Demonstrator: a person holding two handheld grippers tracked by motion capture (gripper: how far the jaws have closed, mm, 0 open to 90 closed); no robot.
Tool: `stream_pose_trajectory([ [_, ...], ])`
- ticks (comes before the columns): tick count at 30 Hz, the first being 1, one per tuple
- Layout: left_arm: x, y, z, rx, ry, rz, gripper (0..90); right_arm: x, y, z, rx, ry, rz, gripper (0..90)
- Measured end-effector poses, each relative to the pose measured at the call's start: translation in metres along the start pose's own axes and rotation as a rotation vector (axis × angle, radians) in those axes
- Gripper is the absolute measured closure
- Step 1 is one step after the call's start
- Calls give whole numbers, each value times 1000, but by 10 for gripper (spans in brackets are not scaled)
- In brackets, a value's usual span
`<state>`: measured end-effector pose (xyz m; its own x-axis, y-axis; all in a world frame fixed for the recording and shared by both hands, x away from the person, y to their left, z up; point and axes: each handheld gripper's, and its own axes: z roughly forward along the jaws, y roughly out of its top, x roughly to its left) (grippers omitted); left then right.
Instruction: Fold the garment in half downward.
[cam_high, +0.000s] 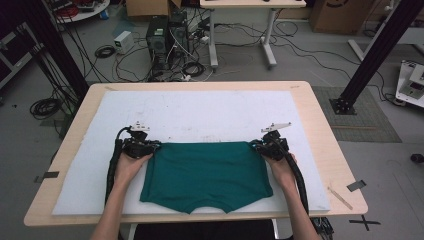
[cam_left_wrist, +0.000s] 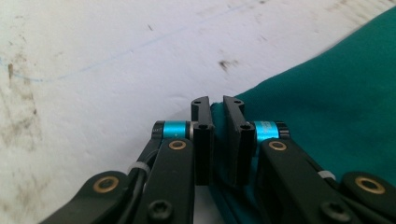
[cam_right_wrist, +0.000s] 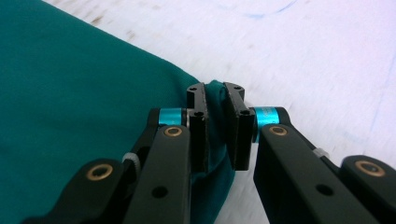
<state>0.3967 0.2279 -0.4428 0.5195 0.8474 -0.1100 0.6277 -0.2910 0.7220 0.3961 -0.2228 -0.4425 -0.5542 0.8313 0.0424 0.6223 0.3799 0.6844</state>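
A dark green garment lies spread flat on the white mat, its far edge straight between my two hands. My left gripper is shut on the garment's far left corner; in the left gripper view green cloth is pinched between the jaws. My right gripper is shut on the far right corner, and the right gripper view shows a fold of the garment squeezed between its jaws. Both grippers rest low on the mat.
The mat covers most of a light wooden table, stained in places. Beyond the table's far edge are a computer tower, tangled cables and another table's legs. Black frame posts stand at the right.
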Motion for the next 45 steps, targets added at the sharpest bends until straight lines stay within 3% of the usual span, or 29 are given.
stream_pose_trajectory([
  [3, 6, 7, 8, -10, 35, -9, 827, -5, 10, 9, 0, -21, 16, 822],
  [5, 10, 8, 14, -50, 57, -27, 827, -7, 15, 14, 3, -34, 25, 820],
  [7, 15, 7, 15, -78, 37, -71, 827, -9, 22, 20, 7, -42, 30, 817],
  [11, 17, 6, 16, -91, 35, -79, 825, -13, 28, 27, 2, -46, 50, 797],
  [12, 17, 6, 16, -90, 40, -76, 819, -14, 28, 28, -4, -45, 56, 777],
  [13, 16, 6, 16, -91, 45, -76, 795, -14, 28, 28, -6, -53, 58, 695],
  [14, 16, 6, 15, -86, 47, -70, 746, -14, 27, 27, -3, -70, 70, 596],
  [16, 16, 6, 12, -82, 66, -77, 585, -16, 26, 25, 1, -61, 82, 514],
  [18, 16, 6, 5, -99, 52, -95, 491, -17, 25, 19, -15, -51, 90, 388],
  [21, 13, 4, -10, -142, 47, -87, 425, -11, 21, 3, -59, -63, 72, 324],
  [25, 7, -4, -30, -185, 4, -77, 380, -4, 11, -16, -111, -69, 40, 306],
  [33, -4, -30, -64, -232, -23, -26, 334, 9, -25, -47, -213, -16, 59, 274],
  [40, -5, -50, -78, -228, -36, -1, 303, 17, -55, -71, -245, -17, 54, 272],
  [45, -10, -58, -89, -248, -39, 14, 302, 15, -66, -80, -263, -32, 66, 272],
])
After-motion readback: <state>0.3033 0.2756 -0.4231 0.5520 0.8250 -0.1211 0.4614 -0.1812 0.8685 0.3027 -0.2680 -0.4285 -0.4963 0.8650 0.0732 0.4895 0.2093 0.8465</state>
